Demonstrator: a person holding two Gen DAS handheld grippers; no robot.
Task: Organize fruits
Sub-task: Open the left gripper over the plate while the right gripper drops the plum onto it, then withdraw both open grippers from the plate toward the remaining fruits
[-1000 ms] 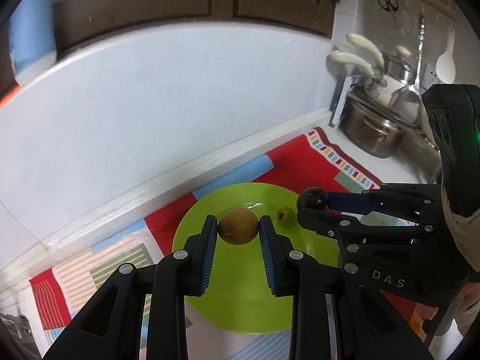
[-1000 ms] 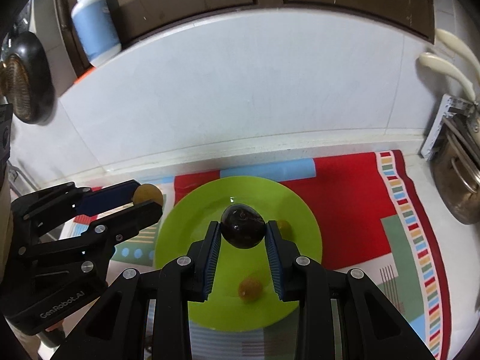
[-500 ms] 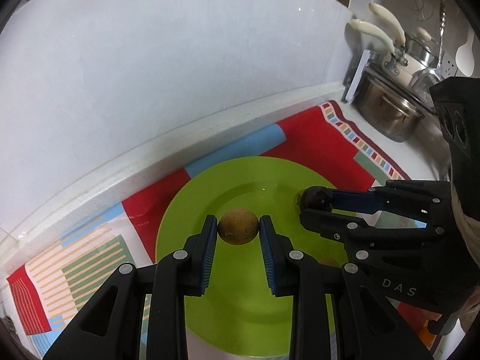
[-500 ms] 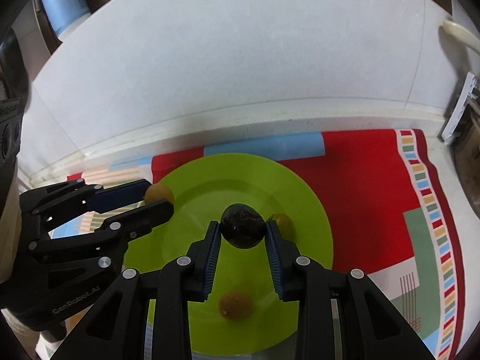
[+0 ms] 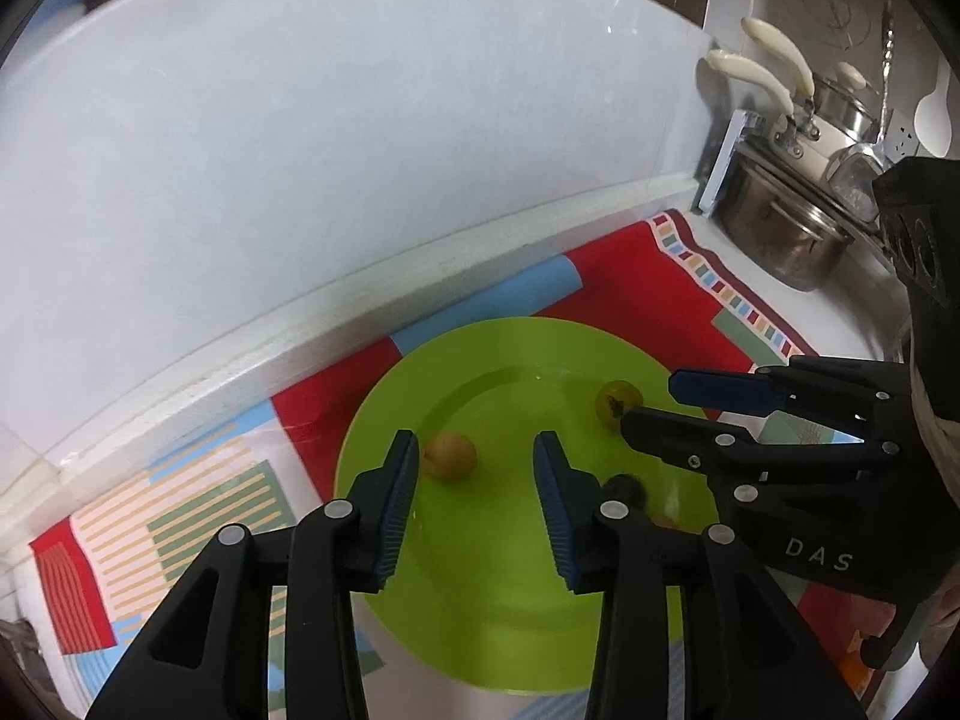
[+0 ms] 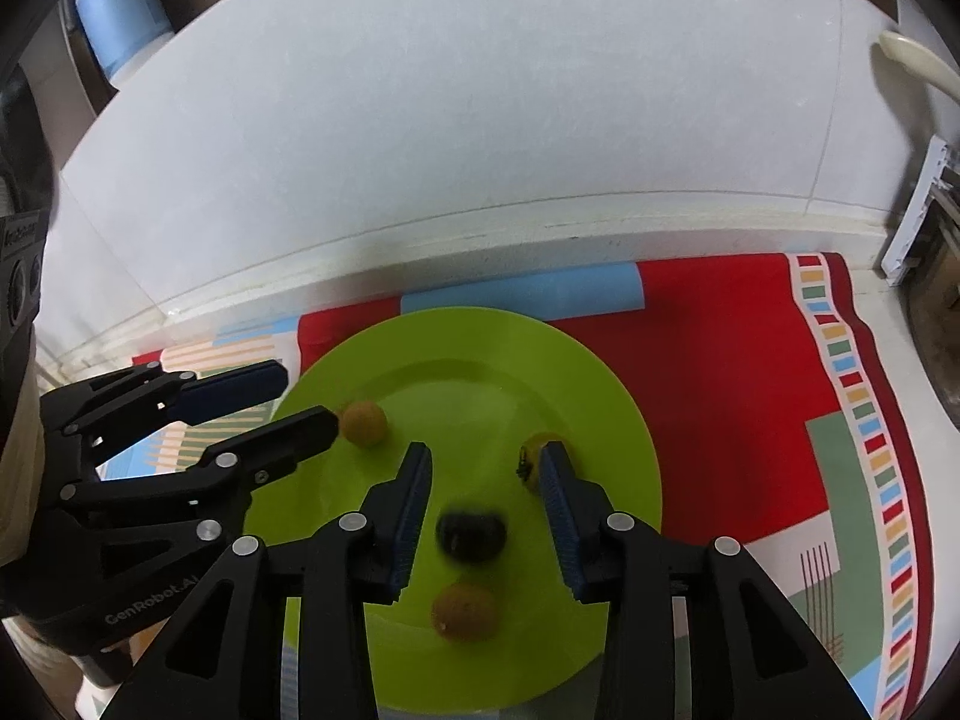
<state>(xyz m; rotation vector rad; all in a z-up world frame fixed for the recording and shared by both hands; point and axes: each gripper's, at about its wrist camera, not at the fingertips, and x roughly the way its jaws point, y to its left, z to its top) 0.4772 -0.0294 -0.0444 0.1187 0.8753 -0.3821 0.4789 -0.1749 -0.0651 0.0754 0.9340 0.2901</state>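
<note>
On the lime-green plate [image 6: 600, 396], four small fruits now lie loose; no fruit is held. Left gripper [image 5: 474, 480]: jaws spread wide, empty. Right gripper [image 6: 485, 489]: jaws spread wide, empty.

Step in hand, judged: release of two fruits onto the plate. The dark fruit [image 6: 471, 534] shows motion blur in the right wrist view, so it may be rolling or settling.

Positions, right wrist view:
- Dark fruit lies on the plate between the right gripper's fingers, lower than their tips, touching neither blue pad as far as can be seen.
- Yellow-green fruit with dark stem end [image 6: 531, 450] sits just beside the right-hand fingertip; contact cannot be confirmed.
- Brown round fruit [image 6: 364, 423] lies near the plate's left side, just beside the left gripper's lower fingertip.
- Orange-brown fruit [image 6: 465, 612] rests near the plate's near edge, beneath the right gripper.

Left wrist view: the brown round fruit [image 5: 450, 455] lies just inside the left-hand finger, off centre in the gap.

Plate rests on a red patterned cloth [image 6: 750, 372] against a white backsplash [image 6: 450, 150]; steel pots [image 5: 786, 228] stand well apart at right.

Next move, judged: lift both grippers clear without nudging fruit, as round fruit will roll on the smooth plate. Whether more fruit remains to fetch cannot be told.
</note>
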